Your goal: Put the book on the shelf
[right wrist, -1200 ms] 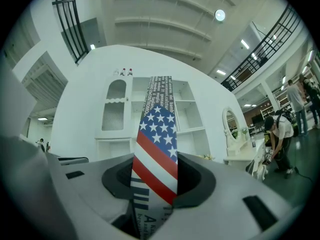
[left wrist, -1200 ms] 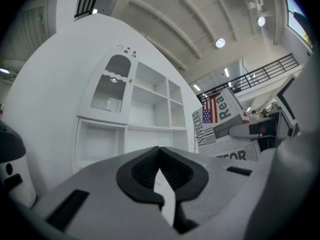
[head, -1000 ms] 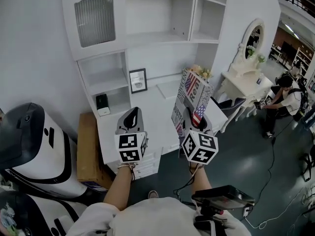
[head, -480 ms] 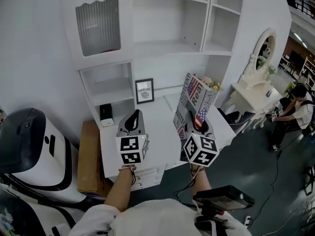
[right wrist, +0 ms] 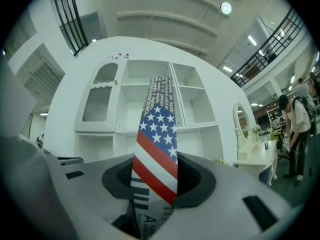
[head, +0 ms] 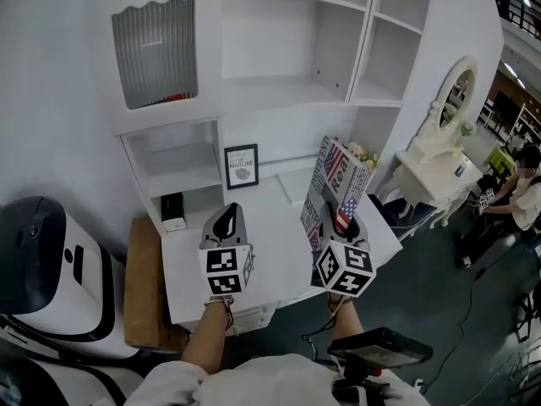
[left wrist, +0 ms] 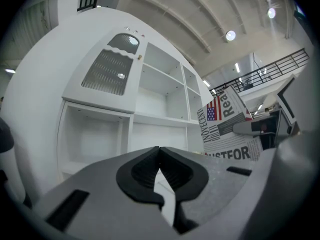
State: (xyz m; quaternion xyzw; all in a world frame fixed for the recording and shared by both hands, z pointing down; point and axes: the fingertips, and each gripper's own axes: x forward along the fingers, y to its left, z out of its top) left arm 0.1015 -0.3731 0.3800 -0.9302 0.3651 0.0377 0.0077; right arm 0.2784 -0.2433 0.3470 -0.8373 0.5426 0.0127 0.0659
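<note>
Right hand-held gripper point(head: 338, 220): jaws clamped on the book's lower edge.
Book point(head: 336, 178): upright in the air, over the desk point(head: 190, 265), in front of the shelf point(head: 283, 87).
Left hand-held gripper point(head: 225, 218): jaws together, empty.

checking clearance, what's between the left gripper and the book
Nothing stands there: the head view shows only bare white desk top between the left gripper and the book.
</note>
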